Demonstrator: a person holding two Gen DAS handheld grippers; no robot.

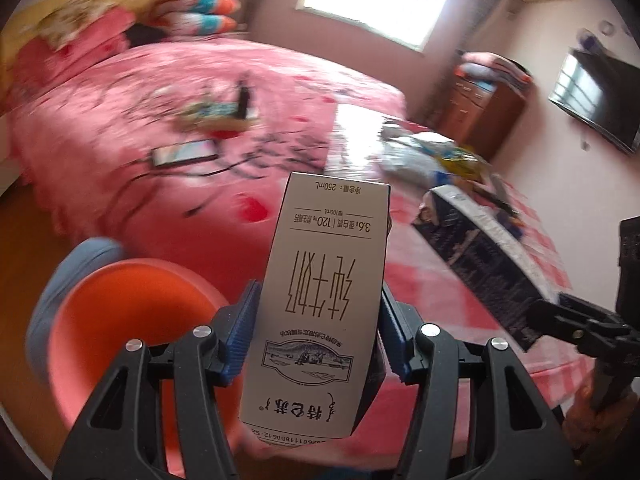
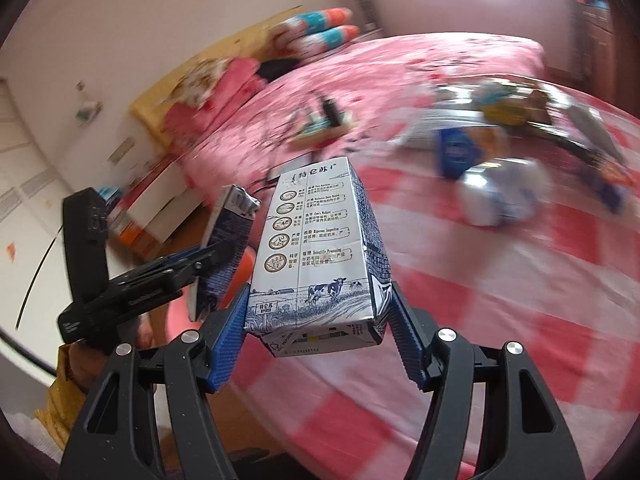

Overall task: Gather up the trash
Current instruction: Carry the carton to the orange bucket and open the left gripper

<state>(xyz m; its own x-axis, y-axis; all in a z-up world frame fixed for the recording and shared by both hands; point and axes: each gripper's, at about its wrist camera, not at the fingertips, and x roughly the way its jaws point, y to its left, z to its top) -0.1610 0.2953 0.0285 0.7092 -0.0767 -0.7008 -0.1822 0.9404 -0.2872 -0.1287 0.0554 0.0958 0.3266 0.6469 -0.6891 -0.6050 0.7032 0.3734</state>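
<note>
In the left wrist view my left gripper point(image 1: 319, 292) is shut on a silver-white milk carton point(image 1: 320, 280), held upside down between the blue pads point(image 1: 240, 336). An orange bin point(image 1: 132, 320) sits just below and to the left of it. In the right wrist view my right gripper point(image 2: 319, 296) is shut on a blue-and-white milk carton point(image 2: 316, 248) with a cow print. The left gripper point(image 2: 192, 268) and its carton point(image 2: 230, 236) show at the left there. The right gripper's carton point(image 1: 480, 256) shows at the right in the left wrist view.
A round table with a red checked cloth point(image 2: 500, 300) carries a pile of wrappers and crumpled packs point(image 2: 488, 136). Behind it stands a pink bed point(image 1: 120, 120) with a phone point(image 1: 184, 154) on it. A wooden dresser point(image 1: 476, 108) and a wall TV point(image 1: 596, 104) are far right.
</note>
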